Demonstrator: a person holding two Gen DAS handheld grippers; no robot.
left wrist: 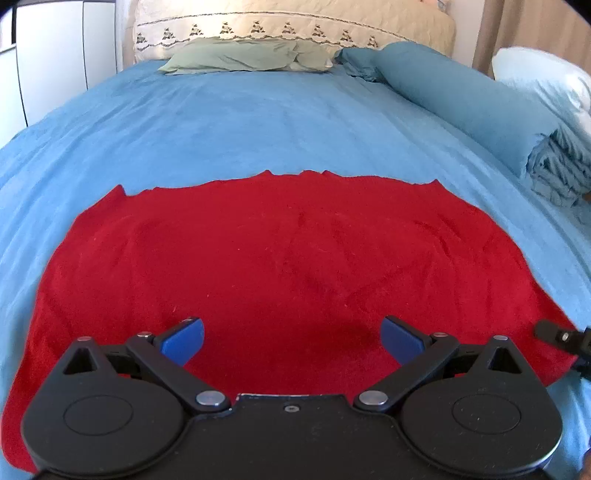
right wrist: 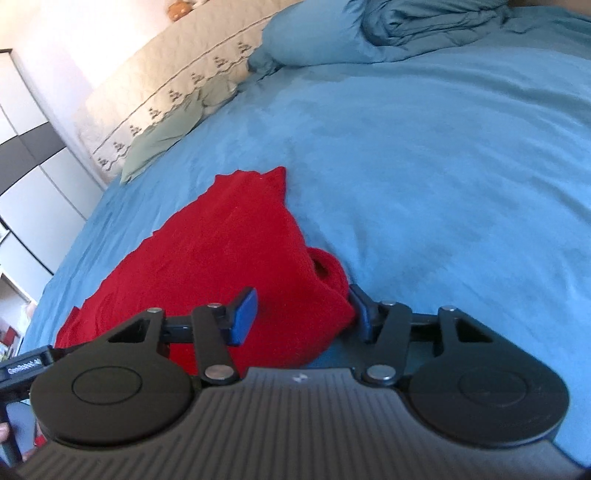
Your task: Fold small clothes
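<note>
Open bedspread beyond the red garment; bedding crowds the head and right side

Taking the red garment (left wrist: pixel 280 258) as the landmark: it lies flat on the blue bedspread (left wrist: pixel 229 125), and beyond its far edge a wide stretch of bare spread runs toward the headboard, unobstructed. At the far end of that stretch a green pillow (left wrist: pixel 243 55) lies against the quilted cream headboard (left wrist: pixel 295 26). To the garment's right, a rolled blue duvet (left wrist: pixel 480 107) lies well apart along the bed's edge. The right gripper (right wrist: pixel 301 314) has its fingers spread around the garment's bunched near-right corner, which fills the gap. The left gripper (left wrist: pixel 291 341) hangs wide apart above flat red cloth.
</note>
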